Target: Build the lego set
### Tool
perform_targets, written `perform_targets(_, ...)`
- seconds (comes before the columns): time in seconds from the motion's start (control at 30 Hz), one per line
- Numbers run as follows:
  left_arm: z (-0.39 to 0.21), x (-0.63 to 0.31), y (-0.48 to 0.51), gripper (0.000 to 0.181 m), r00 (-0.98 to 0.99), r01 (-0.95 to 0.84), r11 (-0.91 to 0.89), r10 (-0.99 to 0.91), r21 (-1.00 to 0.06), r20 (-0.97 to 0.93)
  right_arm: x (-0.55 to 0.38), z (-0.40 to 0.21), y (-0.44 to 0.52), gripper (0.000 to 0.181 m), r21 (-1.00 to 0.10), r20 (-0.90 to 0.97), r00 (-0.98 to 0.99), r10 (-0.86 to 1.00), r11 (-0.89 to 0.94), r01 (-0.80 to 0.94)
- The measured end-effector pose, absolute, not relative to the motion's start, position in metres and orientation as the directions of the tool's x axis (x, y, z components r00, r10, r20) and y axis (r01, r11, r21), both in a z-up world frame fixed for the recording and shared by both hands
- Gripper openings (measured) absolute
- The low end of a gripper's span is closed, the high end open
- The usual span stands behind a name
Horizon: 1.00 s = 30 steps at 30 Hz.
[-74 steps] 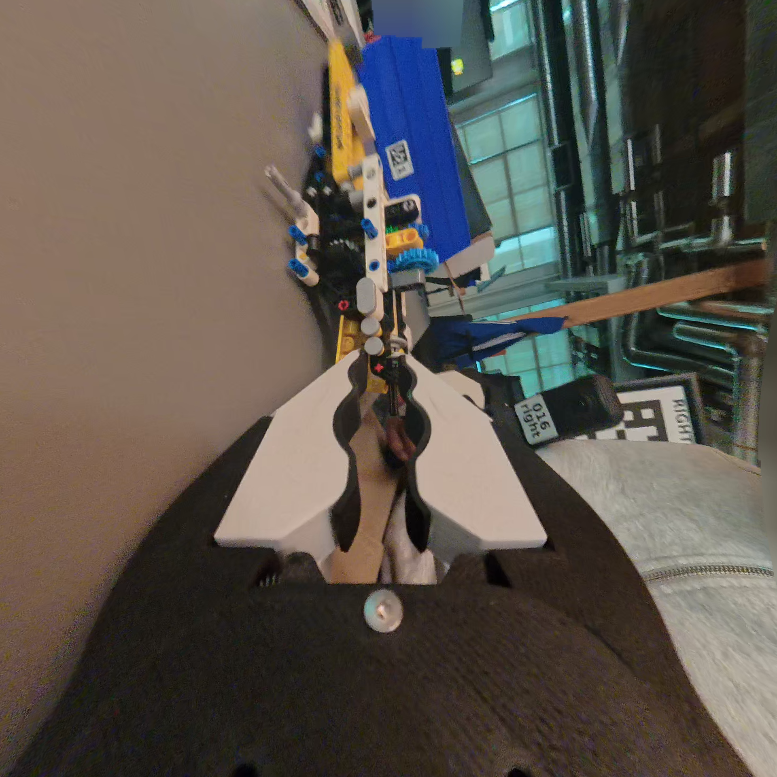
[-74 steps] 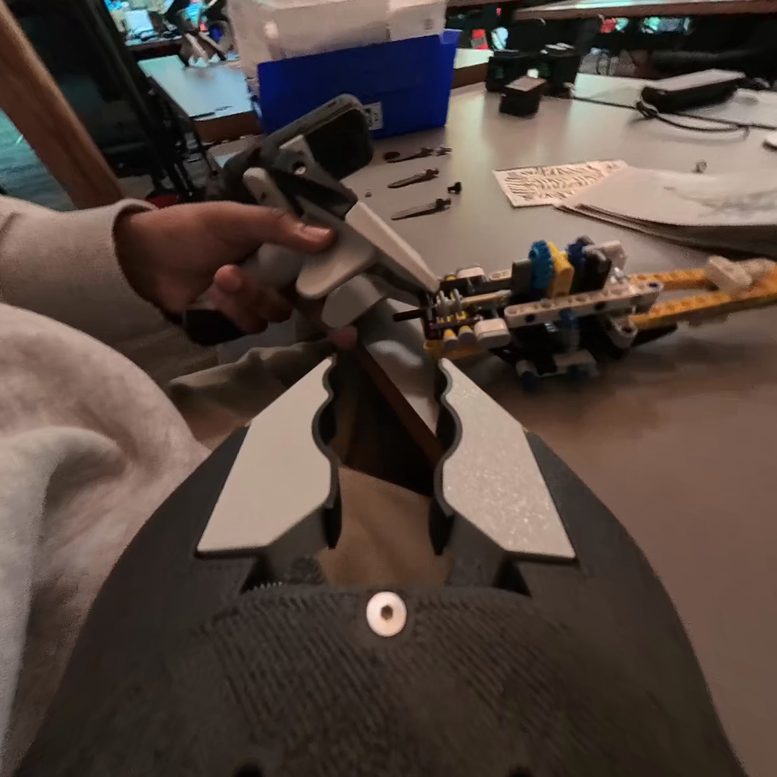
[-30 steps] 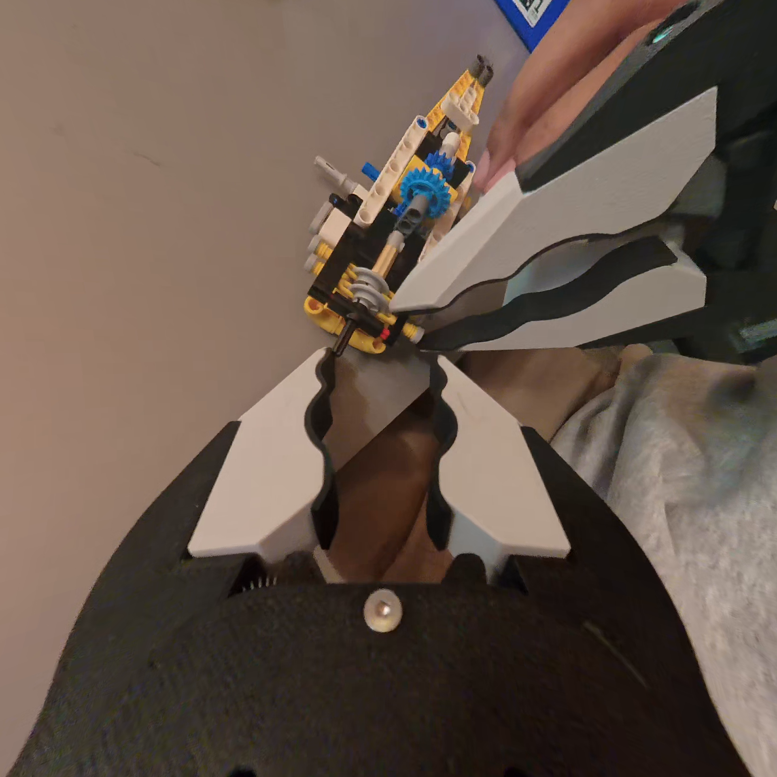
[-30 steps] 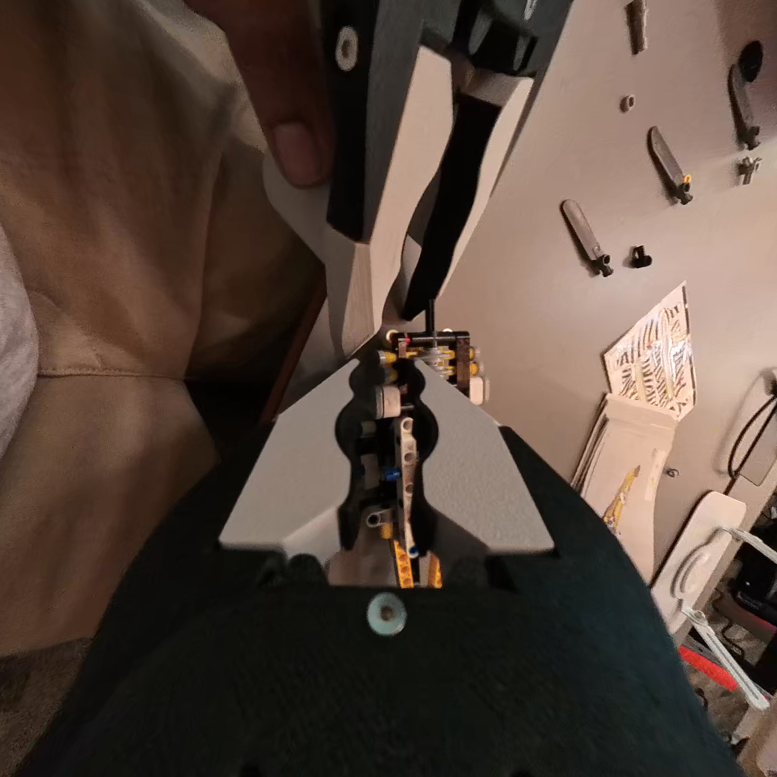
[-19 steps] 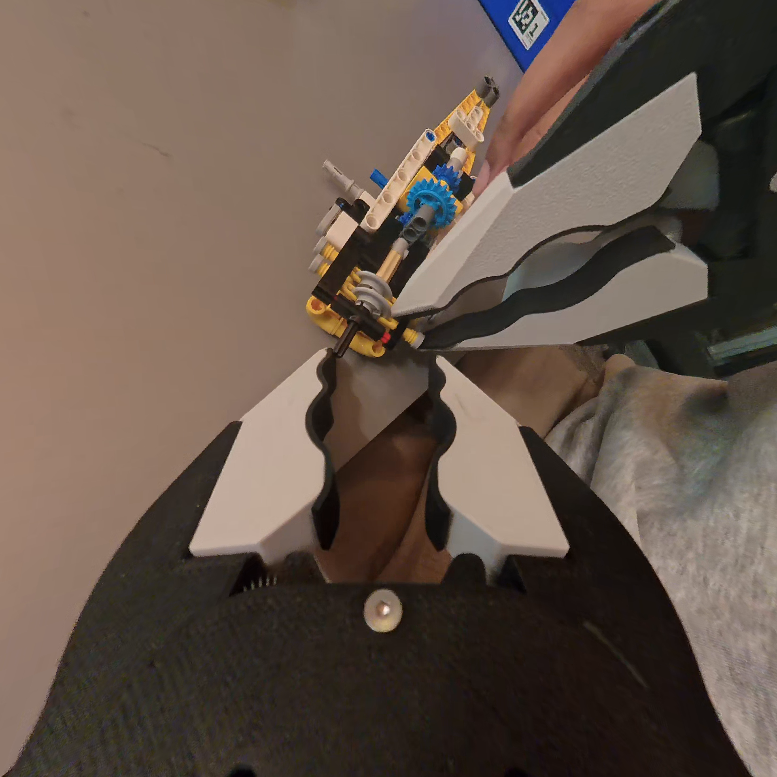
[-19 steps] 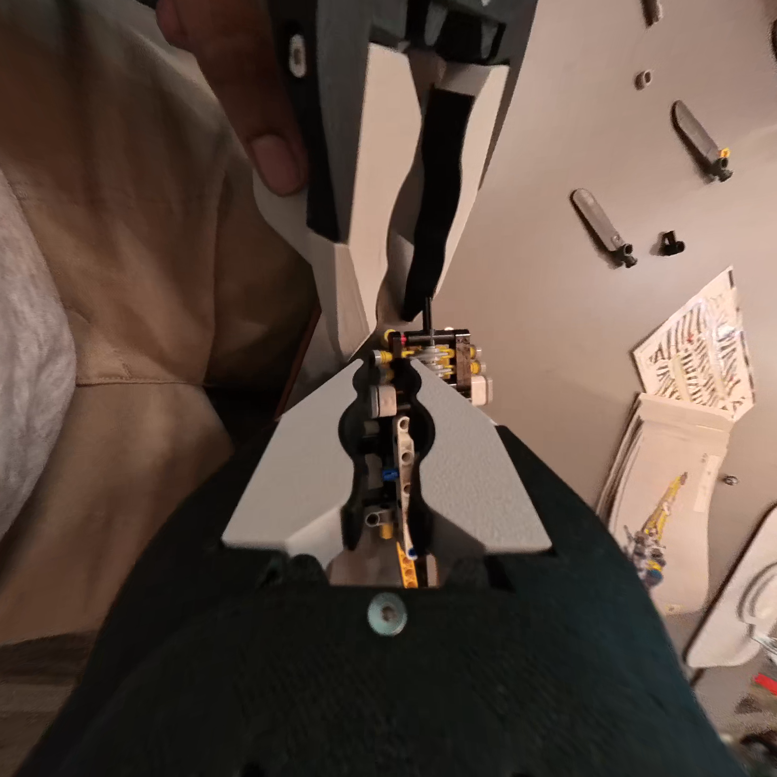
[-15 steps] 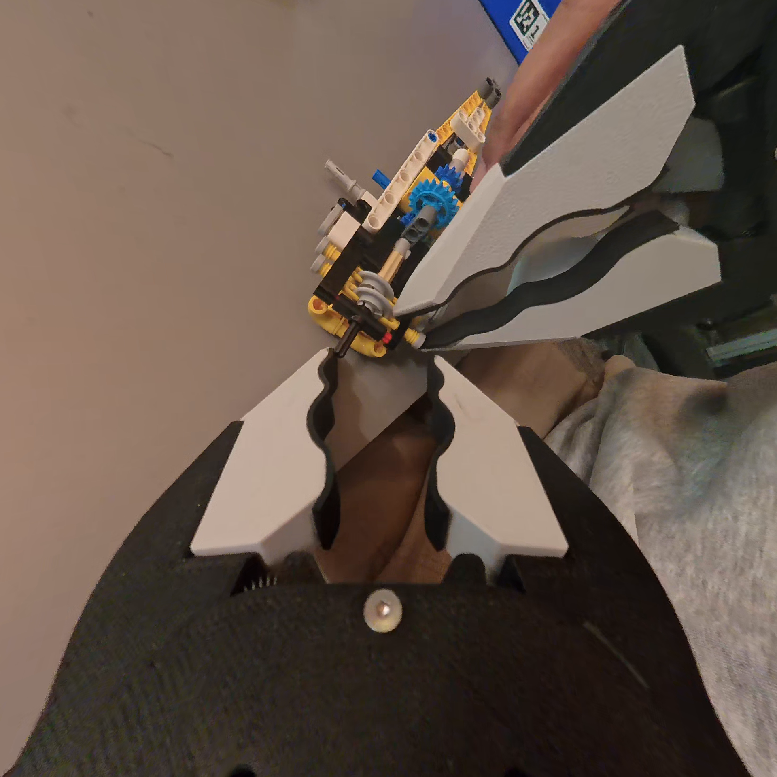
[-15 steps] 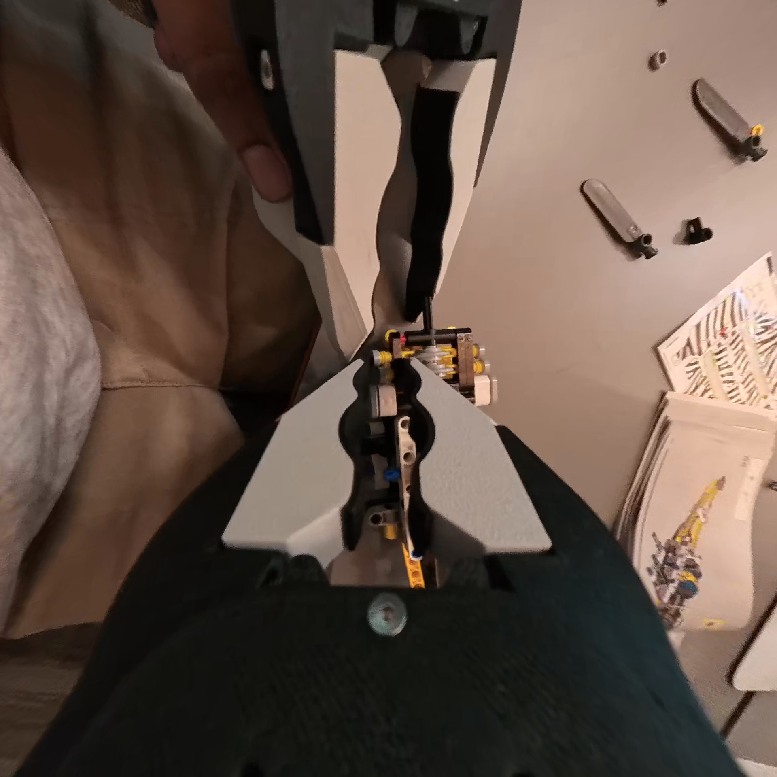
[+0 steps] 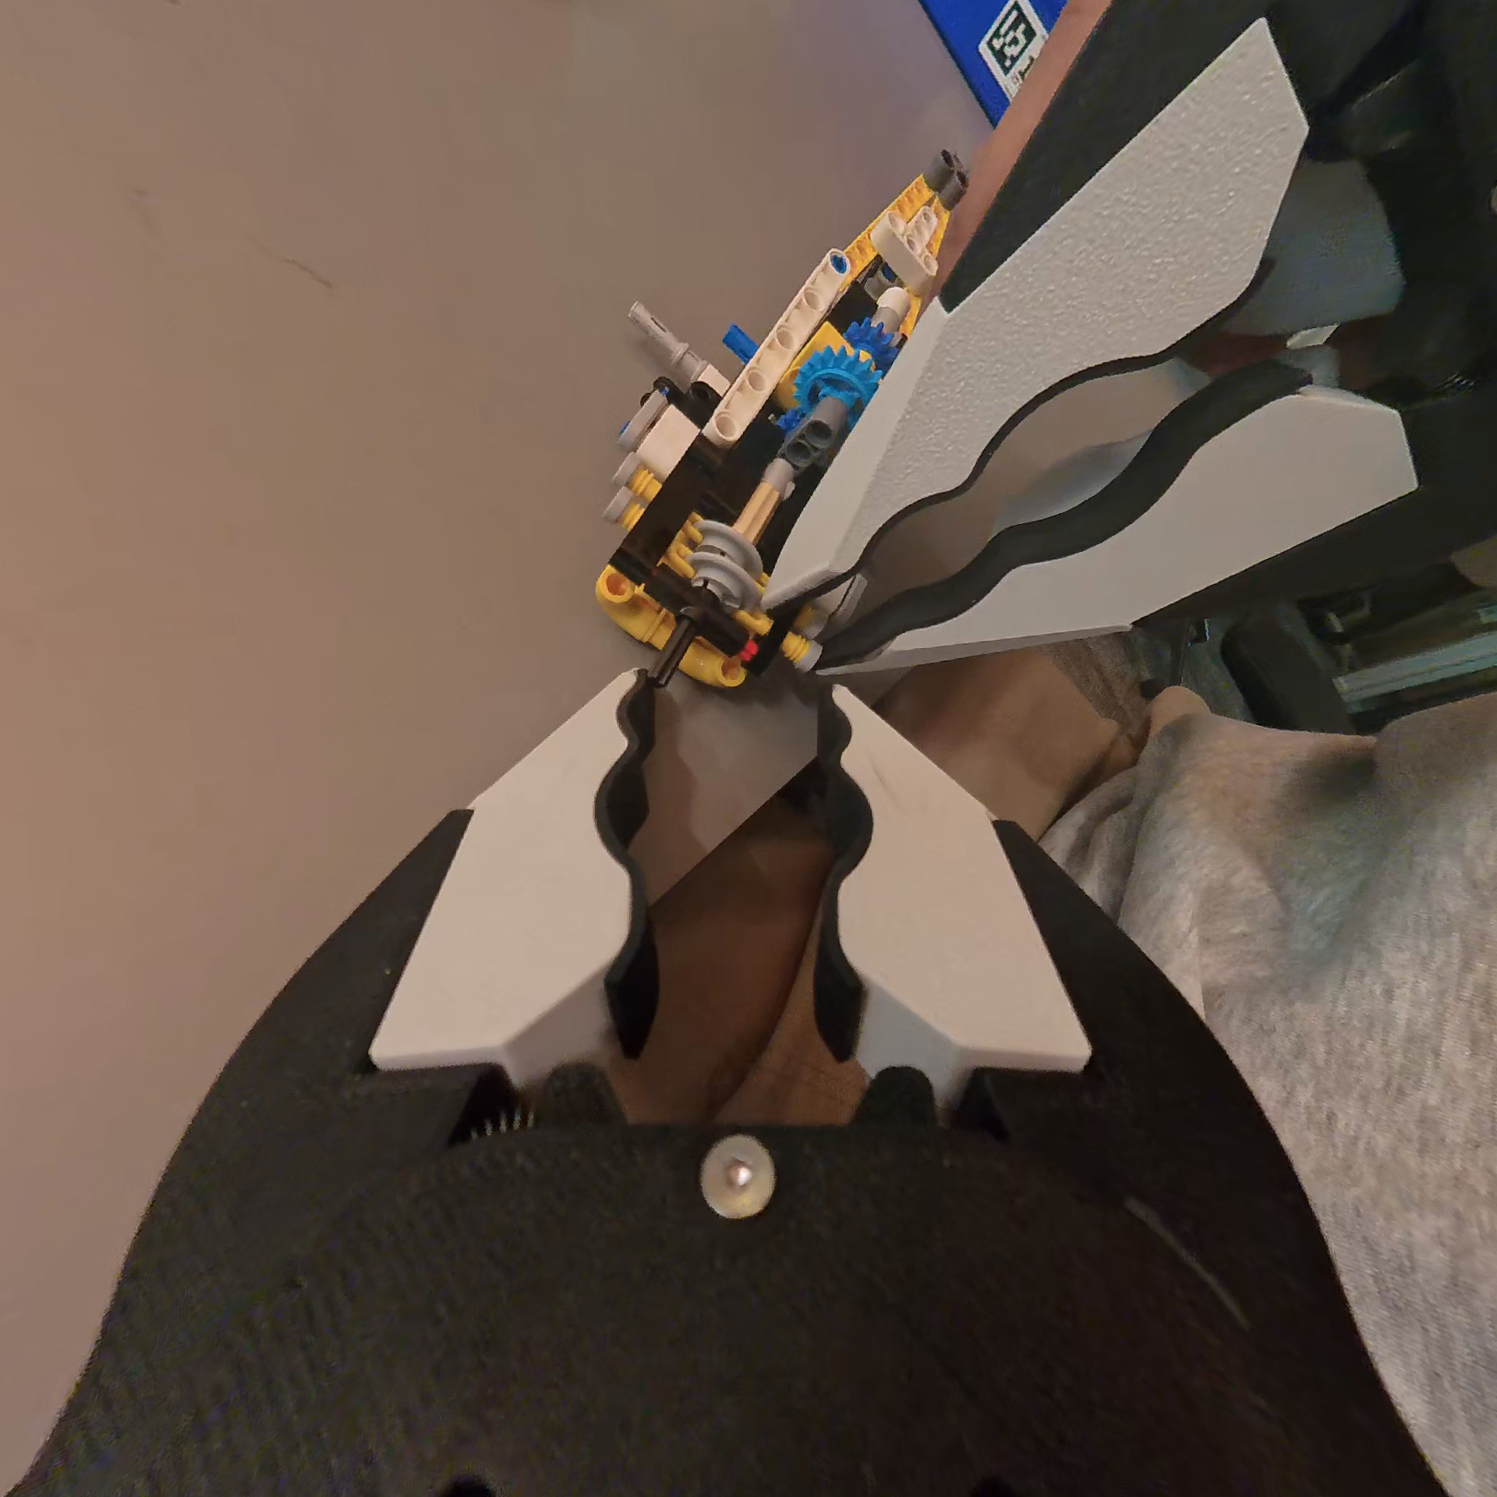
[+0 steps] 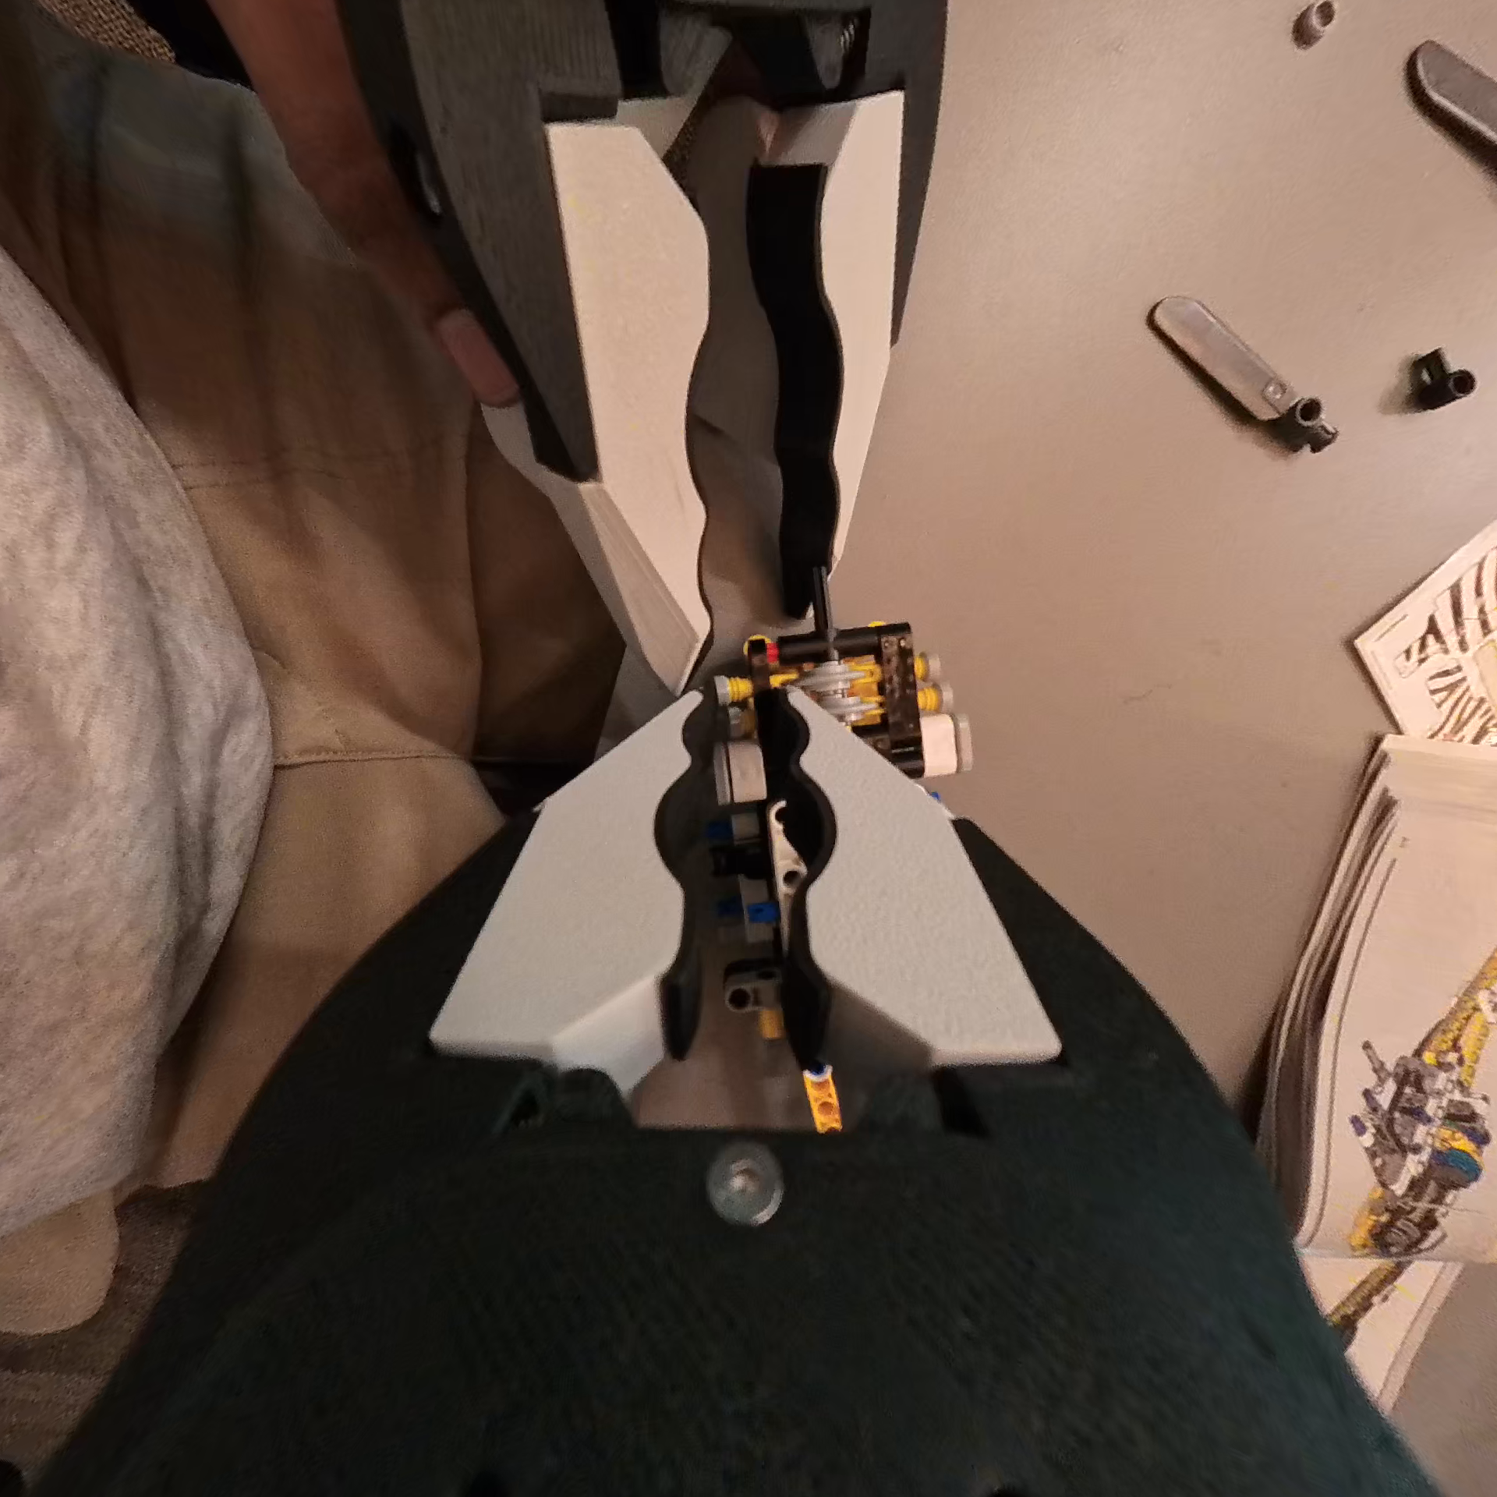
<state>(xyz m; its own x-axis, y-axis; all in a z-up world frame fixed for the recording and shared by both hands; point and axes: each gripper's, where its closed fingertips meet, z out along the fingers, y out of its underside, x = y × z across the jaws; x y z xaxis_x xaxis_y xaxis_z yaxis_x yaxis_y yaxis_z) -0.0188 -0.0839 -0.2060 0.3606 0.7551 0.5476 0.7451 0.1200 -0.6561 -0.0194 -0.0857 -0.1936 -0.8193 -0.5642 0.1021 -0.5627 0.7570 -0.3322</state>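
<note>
The lego model (image 9: 729, 486), a yellow, black and white technic build with a blue gear (image 9: 834, 381) and a grey worm gear, lies on the grey table (image 9: 243, 486) near its edge. My right gripper (image 10: 757, 697) is shut on the model (image 10: 859, 697), with its near side beam between the jaws. It also shows in the left wrist view (image 9: 798, 640). My left gripper (image 9: 733, 688) is open just in front of the model's end. The black axle (image 9: 672, 652) sticking out of that end touches one left fingertip (image 9: 636, 688). From the right wrist view the left gripper (image 10: 741, 640) comes in from above.
Loose grey blade pieces (image 10: 1223, 364) and a small black connector (image 10: 1438, 381) lie on the table beyond. An instruction booklet (image 10: 1377, 1012) and a sticker sheet (image 10: 1442, 672) sit to the right. A blue bin (image 9: 996, 49) stands behind. The person's trousers and grey sleeve are below the table edge.
Since 2.5 s ago my left gripper let go of the axle end and opened, and my right gripper closed on the model's side. In the last second both only drifted slightly.
</note>
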Motion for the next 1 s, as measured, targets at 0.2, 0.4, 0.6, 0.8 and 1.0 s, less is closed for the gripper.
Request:
perform_targets(0.2, -0.2060, -0.0188, -0.0840, 0.039, 0.358, 0.746, 0.124, 0.753, -0.654, 0.552, -0.0199, -0.1938, -0.0860, 0.011, -0.329, 0.125, -0.814, -0.567, 0.751, -0.573)
perform_targets(0.4, -0.2059, -0.0191, -0.0842, 0.039, 0.356, 0.748, 0.128, 0.751, -0.652, 0.556, -0.0201, -0.1940, -0.0864, 0.011, -0.331, 0.155, -0.807, -0.570, 0.739, -0.586)
perform_targets(0.6, -0.2057, -0.0192, -0.0843, 0.038, 0.355, 0.748, 0.131, 0.749, -0.650, 0.559, -0.0200, -0.1943, -0.0865, 0.011, -0.323, 0.185, -0.788, -0.587, 0.721, -0.613)
perform_targets(0.8, -0.2054, -0.0193, -0.0846, 0.039, 0.351, 0.750, 0.140, 0.744, -0.647, 0.568, -0.0199, -0.1943, -0.0869, 0.011, -0.327, 0.198, -0.781, -0.593, 0.711, -0.623)
perform_targets(1.0, -0.2050, -0.0192, -0.0847, 0.038, 0.351, 0.750, 0.143, 0.741, -0.646, 0.572, -0.0200, -0.1941, -0.0870, 0.011, -0.327, 0.204, -0.776, -0.597, 0.705, -0.629)
